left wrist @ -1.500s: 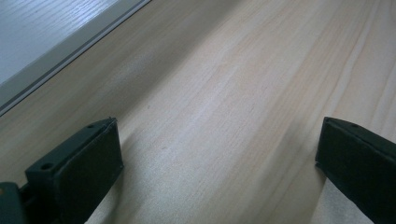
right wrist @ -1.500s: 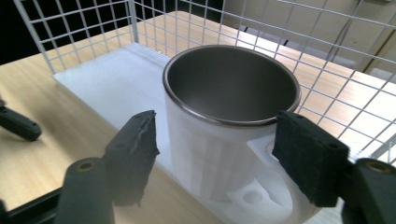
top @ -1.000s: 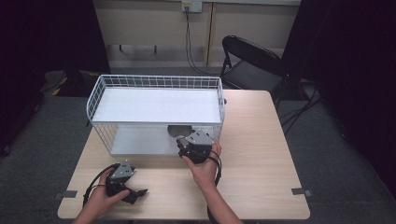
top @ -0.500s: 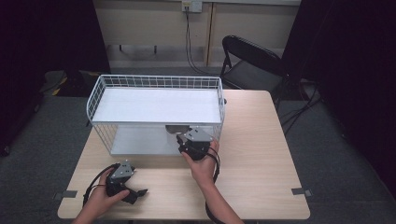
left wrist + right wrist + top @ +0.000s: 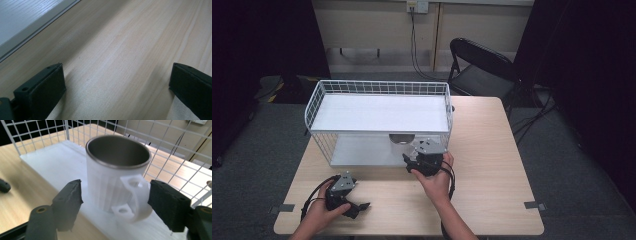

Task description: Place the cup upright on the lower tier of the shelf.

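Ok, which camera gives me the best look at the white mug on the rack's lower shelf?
The right gripper view: the white mug stands upright and close, handle facing the camera, between the open jaws of the right gripper. The high view catches just its rim under the rack's top shelf.

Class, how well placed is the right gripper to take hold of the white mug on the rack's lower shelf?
Probably well placed: the right gripper stands open, jaws either side of the mug and its handle, nothing between them.
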Available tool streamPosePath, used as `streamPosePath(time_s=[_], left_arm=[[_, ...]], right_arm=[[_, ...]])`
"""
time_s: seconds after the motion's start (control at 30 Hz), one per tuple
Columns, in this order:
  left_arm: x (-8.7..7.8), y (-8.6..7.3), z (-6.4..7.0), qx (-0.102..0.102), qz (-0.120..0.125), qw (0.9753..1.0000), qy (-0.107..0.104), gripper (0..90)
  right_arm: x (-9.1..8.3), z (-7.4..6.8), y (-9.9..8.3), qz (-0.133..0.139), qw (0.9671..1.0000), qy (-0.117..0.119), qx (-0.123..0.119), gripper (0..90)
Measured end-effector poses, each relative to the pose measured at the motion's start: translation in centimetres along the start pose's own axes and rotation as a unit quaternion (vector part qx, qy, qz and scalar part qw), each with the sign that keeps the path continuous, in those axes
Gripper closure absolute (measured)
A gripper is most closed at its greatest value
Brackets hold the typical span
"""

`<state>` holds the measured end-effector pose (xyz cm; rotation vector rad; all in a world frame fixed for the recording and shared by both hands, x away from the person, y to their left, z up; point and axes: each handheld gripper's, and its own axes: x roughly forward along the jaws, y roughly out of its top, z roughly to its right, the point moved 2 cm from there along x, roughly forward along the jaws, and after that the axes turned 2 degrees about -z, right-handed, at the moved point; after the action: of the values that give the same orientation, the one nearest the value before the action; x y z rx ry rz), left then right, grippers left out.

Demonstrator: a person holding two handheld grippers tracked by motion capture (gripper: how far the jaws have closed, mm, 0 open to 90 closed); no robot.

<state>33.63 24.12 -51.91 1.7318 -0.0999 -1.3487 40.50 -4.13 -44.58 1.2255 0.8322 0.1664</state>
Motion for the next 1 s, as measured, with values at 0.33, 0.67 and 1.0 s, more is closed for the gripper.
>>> streamPosePath(time_s=[0.33,0.67,1.0], left_arm=[[0.0,0.0,0.0,-0.001,0.000,1.0000,0.000,0.0],[0.0,0.0,0.0,-0.003,0.001,1.0000,-0.001,0.0],[0.0,0.0,0.0,-0.003,0.001,1.0000,-0.001,0.0]], right_arm=[[-1.1,-0.2,-0.8,-0.006,0.9997,0.025,-0.002,19.4],[-1.8,0.0,-1.1,-0.005,0.9976,0.069,-0.001,15.1],[-2.5,0.4,-1.6,-0.021,0.9950,0.097,-0.010,15.1]])
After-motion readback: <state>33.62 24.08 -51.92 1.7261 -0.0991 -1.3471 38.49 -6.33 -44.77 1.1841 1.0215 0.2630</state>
